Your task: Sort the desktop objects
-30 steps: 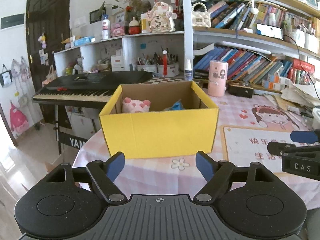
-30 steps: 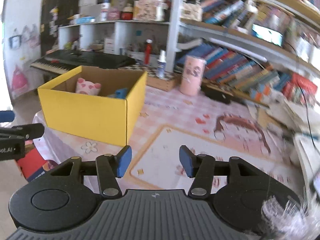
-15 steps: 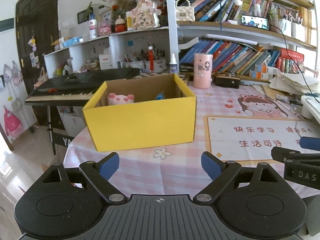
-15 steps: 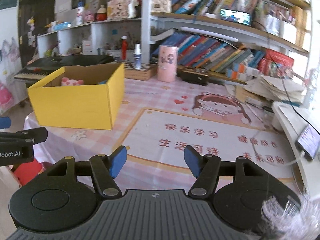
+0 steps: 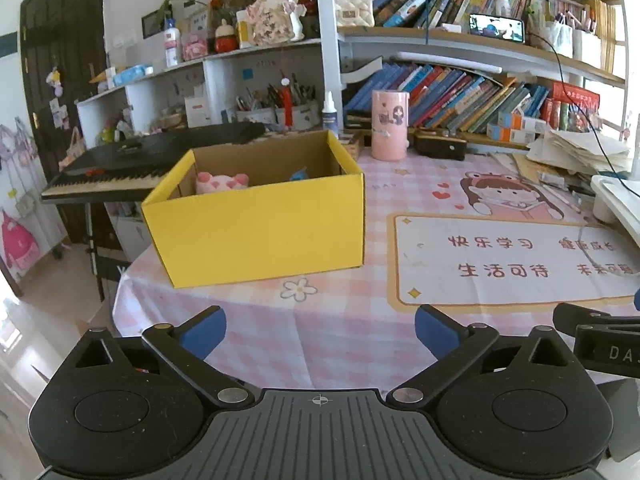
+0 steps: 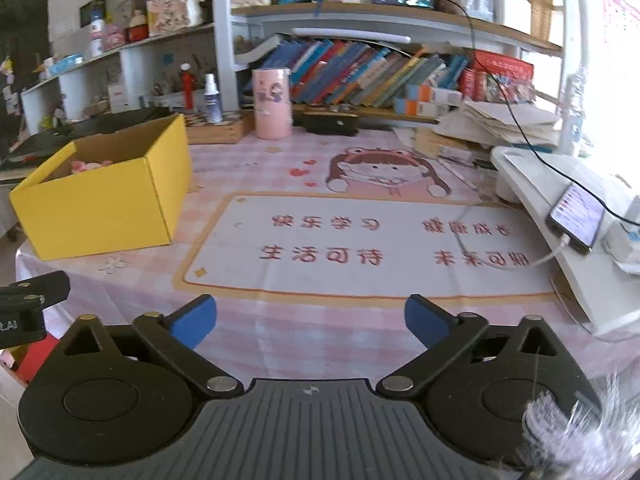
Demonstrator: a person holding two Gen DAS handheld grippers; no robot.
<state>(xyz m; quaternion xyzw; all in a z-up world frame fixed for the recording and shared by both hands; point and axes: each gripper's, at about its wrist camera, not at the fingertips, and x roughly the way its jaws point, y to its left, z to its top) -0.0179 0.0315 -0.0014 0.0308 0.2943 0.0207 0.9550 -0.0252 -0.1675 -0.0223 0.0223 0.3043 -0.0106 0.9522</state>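
An open yellow cardboard box stands on the left part of the pink checked tablecloth. Inside it lie a pink pig-faced soft toy and a blue object of which only a tip shows. My left gripper hovers over the table's near edge, short of the box; its jaws are opening, with nothing between them. My right gripper hangs over the white printed mat, jaws opening too and empty. Each view catches part of the other gripper at its edge.
A pink cylindrical tin, a spray bottle and a black case stand at the back by the bookshelf. A white stand with a cabled phone lies right. A keyboard piano stands beyond the table's left edge.
Both grippers' jaws have spread wider, empty throughout. The left has drawn back from the box. The right has swung rightward, and the box has shifted to the left of its view.
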